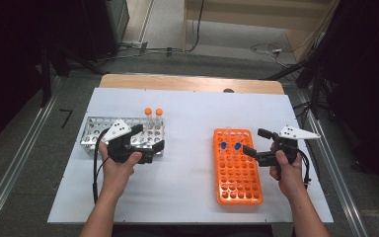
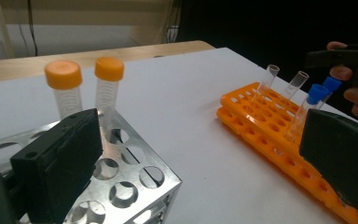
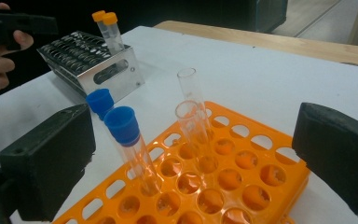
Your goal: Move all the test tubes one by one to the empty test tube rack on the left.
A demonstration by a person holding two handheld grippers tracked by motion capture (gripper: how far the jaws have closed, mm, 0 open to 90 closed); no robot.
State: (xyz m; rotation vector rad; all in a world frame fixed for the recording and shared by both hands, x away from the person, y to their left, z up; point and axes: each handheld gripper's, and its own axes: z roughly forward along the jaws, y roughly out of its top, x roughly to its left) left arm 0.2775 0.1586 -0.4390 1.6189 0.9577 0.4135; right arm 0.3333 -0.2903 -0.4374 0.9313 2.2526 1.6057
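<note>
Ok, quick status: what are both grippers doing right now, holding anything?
Left gripper: open, holding nothing, above the silver metal tube rack.
Right gripper: open, holding nothing, beside the orange plastic tube rack.

We see a shiny, punched metal rack (image 2: 135,179) beside a glossy orange plastic rack (image 3: 242,163), clear smooth tubes (image 3: 193,100) with matt blue caps (image 3: 121,123) and orange caps (image 2: 63,73), on our matt white table (image 1: 187,128) edged in pale wood
</note>
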